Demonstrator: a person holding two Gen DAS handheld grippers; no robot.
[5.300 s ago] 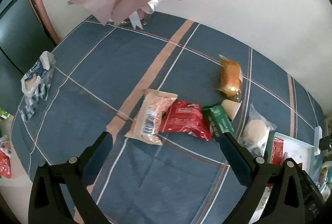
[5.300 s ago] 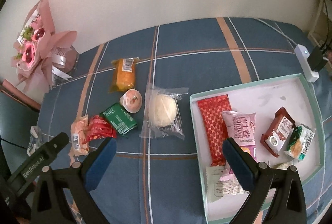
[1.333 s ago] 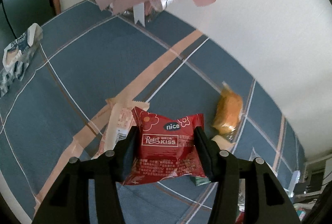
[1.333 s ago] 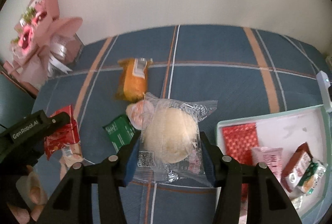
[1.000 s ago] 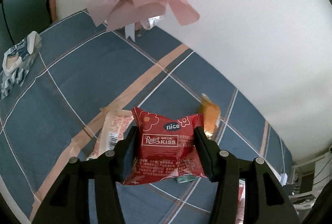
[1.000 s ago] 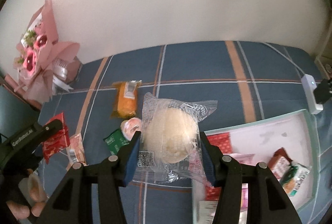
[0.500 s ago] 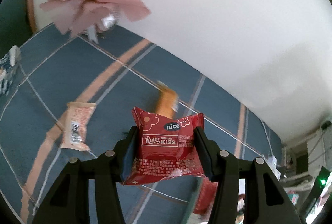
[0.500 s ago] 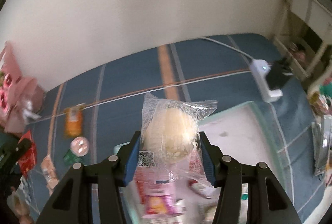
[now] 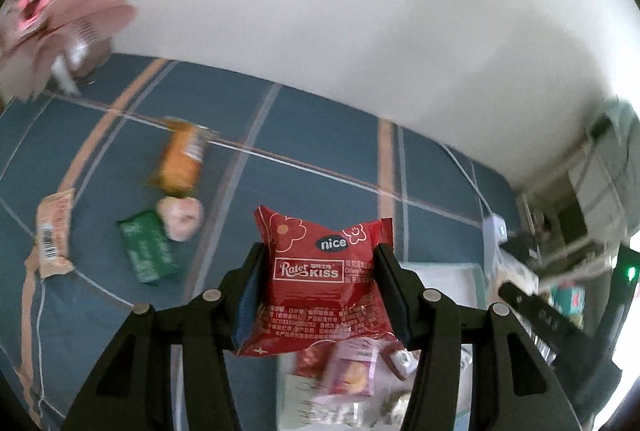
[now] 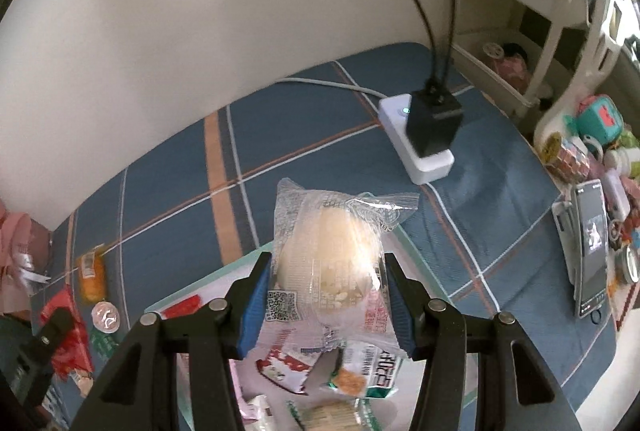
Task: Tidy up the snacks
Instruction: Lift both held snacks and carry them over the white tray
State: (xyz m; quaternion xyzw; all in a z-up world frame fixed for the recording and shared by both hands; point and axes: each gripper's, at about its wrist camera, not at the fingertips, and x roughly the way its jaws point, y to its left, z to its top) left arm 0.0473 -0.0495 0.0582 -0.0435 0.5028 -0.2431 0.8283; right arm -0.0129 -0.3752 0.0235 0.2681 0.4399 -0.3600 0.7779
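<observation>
My left gripper [image 9: 320, 295] is shut on a red Rater Kiss packet [image 9: 324, 283] and holds it in the air over the near left edge of the white tray [image 9: 444, 277]. My right gripper [image 10: 328, 299] is shut on a clear bag with a pale round bun [image 10: 328, 255] and holds it above the tray [image 10: 208, 283], which holds several snack packets. On the blue plaid cloth lie an orange packet [image 9: 182, 161], a pink round snack [image 9: 180, 217], a green packet [image 9: 148, 251] and a pink-beige packet [image 9: 52, 231].
A white power strip with a black plug [image 10: 424, 127] lies on the cloth beyond the tray. A phone [image 10: 590, 243] and toys [image 10: 592, 135] sit at the right. A pink bouquet [image 9: 52, 7] stands at the far left by the wall.
Both grippers have swung right, from over the loose snacks to over the tray, each still holding its packet. The left view is blurred from motion.
</observation>
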